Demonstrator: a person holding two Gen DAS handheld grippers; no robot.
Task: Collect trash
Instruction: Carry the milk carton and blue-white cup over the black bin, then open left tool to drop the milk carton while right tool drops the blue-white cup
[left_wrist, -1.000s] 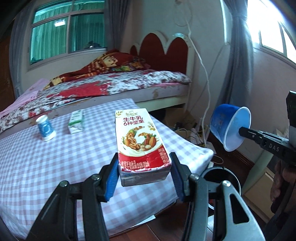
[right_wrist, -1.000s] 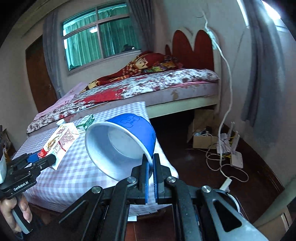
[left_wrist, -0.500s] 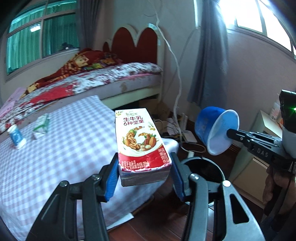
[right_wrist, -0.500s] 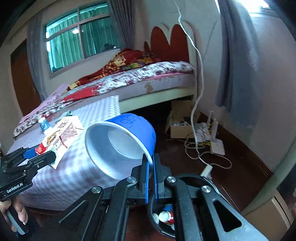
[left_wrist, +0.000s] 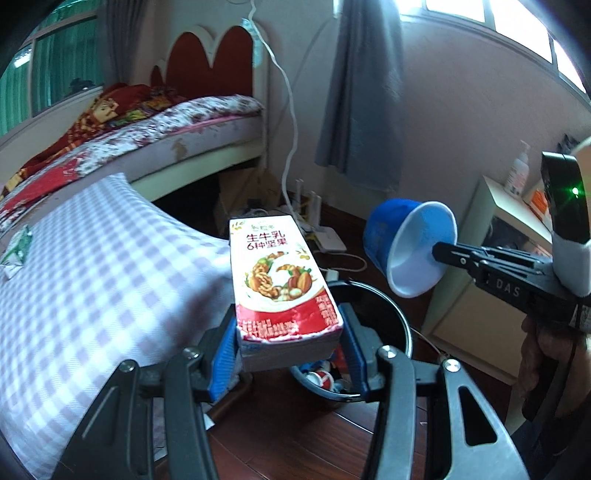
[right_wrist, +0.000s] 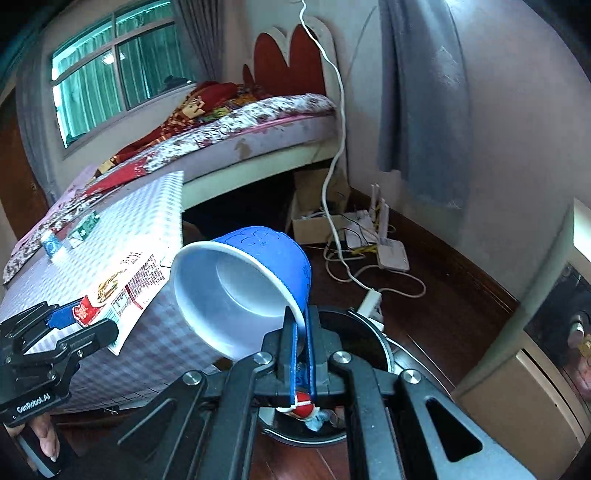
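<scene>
Jaws of the left gripper (left_wrist: 290, 345) clamp the milk carton (left_wrist: 281, 280), long axis pointing forward, and those of the right gripper (right_wrist: 300, 354) pinch the blue cup (right_wrist: 243, 284) rim, both above the trash bin (left_wrist: 391, 314) below.

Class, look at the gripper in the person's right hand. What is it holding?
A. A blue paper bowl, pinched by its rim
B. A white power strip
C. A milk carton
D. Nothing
A: the right gripper has its fingers closed on the rim of the blue paper bowl; the milk carton is in the left gripper.
</scene>
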